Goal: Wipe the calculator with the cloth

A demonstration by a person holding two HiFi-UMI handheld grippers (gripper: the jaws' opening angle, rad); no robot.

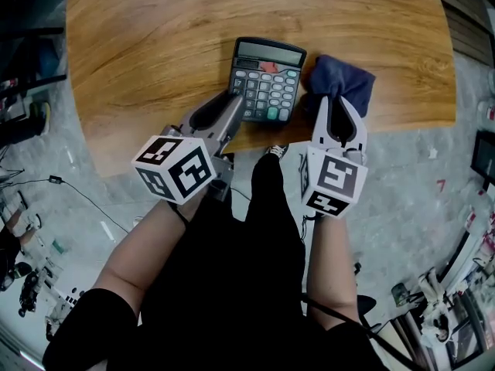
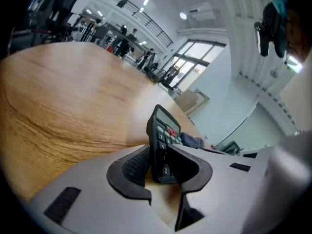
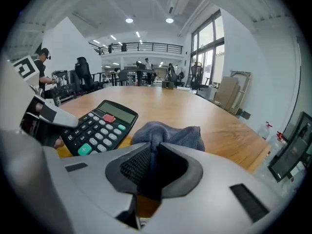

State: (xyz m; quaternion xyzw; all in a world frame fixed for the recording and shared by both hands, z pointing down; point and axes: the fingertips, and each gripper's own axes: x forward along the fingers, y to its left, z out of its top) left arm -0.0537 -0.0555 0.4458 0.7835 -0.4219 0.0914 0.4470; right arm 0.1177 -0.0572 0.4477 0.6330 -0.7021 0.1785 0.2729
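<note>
A: What is worrying you here?

B: The calculator [image 1: 267, 79] is lying near the front edge of the table [image 1: 155, 37], and the left gripper [image 2: 161, 156] is taking it only by its near left corner. If the wiping is pushing sideways, I am expecting the calculator to be pivoting round that 1 corner, or slipping out and sliding towards the edge.

A: And the cloth [image 1: 344, 79]?

B: It is sitting bunched on the table just beside the calculator's right side. The right gripper [image 3: 155, 167] is pinching only 1 fold, so the rest is lying loose. It could be dragging over the keys and pressing them, or pulling free of the jaws mid-stroke.

A: How are the left jaws standing?

B: They are standing about halfway apart, 1 over the key face and 1 against the back, and they are looking snug on the corner. I am reading that as a grip, though a light one.

A: And the right jaws?

B: They are sitting nearly together, with the dark blue cloth squeezed between the pads. Nothing else is touching them, and the cloth is not yet lying on the calculator.
</note>
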